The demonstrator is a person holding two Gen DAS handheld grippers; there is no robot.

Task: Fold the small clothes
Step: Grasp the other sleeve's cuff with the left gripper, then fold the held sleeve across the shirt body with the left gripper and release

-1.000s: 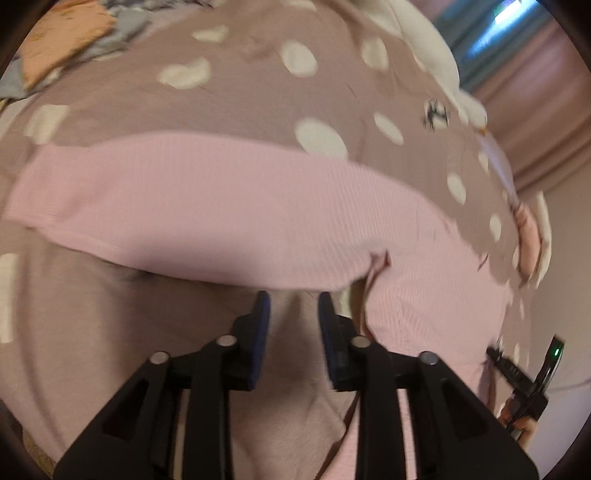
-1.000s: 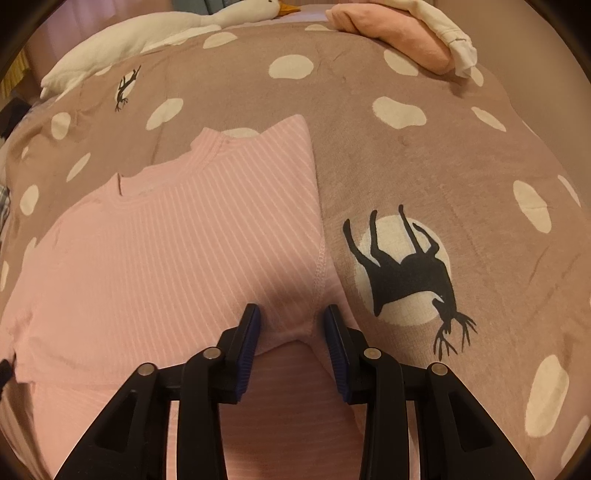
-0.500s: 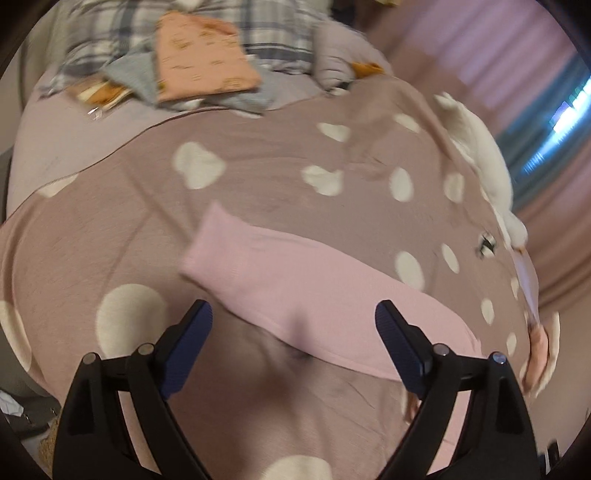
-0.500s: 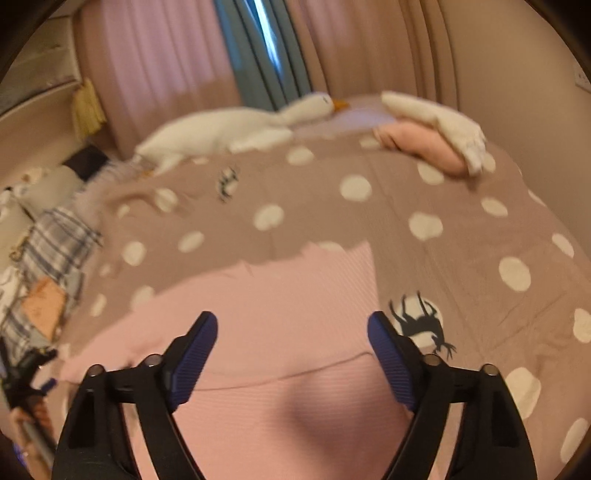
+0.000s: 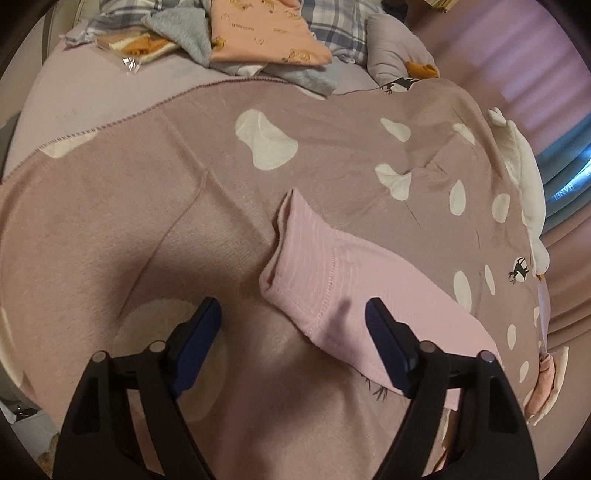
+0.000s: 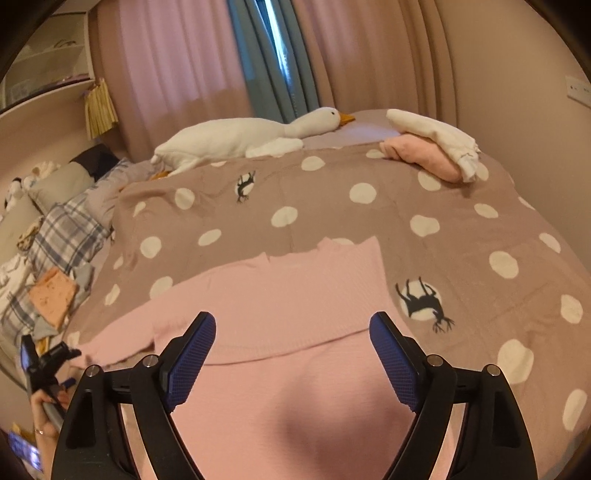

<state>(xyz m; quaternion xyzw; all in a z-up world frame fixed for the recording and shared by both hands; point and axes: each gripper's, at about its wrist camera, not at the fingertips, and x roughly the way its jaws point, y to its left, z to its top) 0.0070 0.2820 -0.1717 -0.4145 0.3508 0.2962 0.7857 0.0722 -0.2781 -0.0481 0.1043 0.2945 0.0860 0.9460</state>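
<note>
Both sets of jaws spread wide now, against the narrow gap of a second ago; left gripper (image 5: pixel 293 321) just eased in a little from its widest, with the sleeve's cuff end under the gap but untouched by the pads; right gripper (image 6: pixel 293 334) released too, only air between the pads. Pulled back and raised from the pink ribbed top (image 6: pixel 295 295), which a second ago filled the right view. Spread flat on the dotted mauve blanket (image 5: pixel 332 122), one sleeve (image 5: pixel 343 280) folded across, cuff pointing toward the pillows. Beyond: a plush goose (image 6: pixel 240 138) by the curtains, a pile of folded clothes (image 6: pixel 432 153) at the blanket's far corner, a peach printed garment (image 5: pixel 266 33) on plaid bedding. Nothing blocking the top. Left tongs tilted steeply down over the cuff; right angled more shallowly above the folded body. At the right view's lower left edge, a hand (image 6: pixel 46 406) on the other tool.
</note>
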